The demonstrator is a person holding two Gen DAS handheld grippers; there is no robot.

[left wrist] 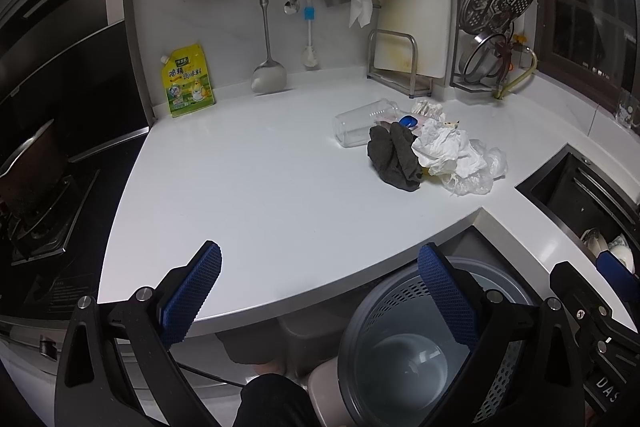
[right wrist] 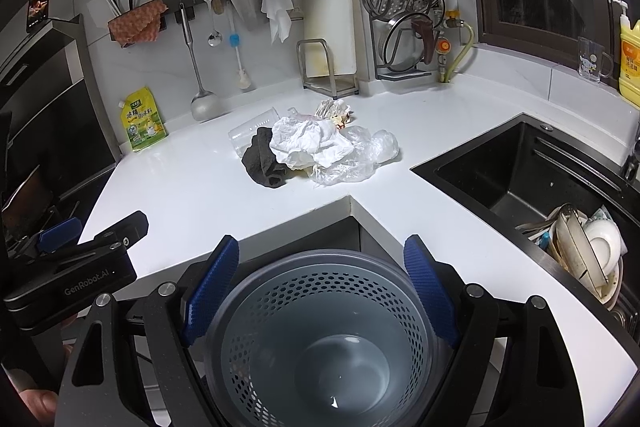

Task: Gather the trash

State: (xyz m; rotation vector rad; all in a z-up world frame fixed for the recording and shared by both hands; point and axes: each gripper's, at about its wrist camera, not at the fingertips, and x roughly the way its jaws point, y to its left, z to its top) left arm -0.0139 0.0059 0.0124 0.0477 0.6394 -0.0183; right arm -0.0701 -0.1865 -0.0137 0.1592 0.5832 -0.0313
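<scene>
Right now, through my left wrist camera, the left gripper (left wrist: 320, 291) hangs at the near edge of the white countertop (left wrist: 248, 183), its blue-padded fingers (left wrist: 192, 295) spread wide with nothing between them. Beyond, toward the right side of the counter, lies the trash pile: a crumpled white paper (left wrist: 444, 147) on top, a dark grey rag (left wrist: 394, 157) touching its left side, a clear plastic bag (left wrist: 482, 171) trailing to the right, and a clear plastic bottle (left wrist: 360, 125) on its side just behind the rag. Below the counter's edge stands the grey perforated bin (left wrist: 404, 351); I see nothing in it. My other gripper shows at the right edge of this view. A yellow seasoning pouch (left wrist: 187, 81) leans against the back wall, well apart from the pile.

Through my right wrist camera, the right gripper (right wrist: 322, 291) is also fully spread and holds nothing; it hangs directly over the bin (right wrist: 320, 343), whose bottom looks bare. The pile sits on the counter beyond the inner corner, with the paper (right wrist: 308, 143) over the rag (right wrist: 264, 159) and the bag (right wrist: 360, 155). A black sink (right wrist: 520, 179) with stacked dishes (right wrist: 588, 251) is to the right.
</scene>
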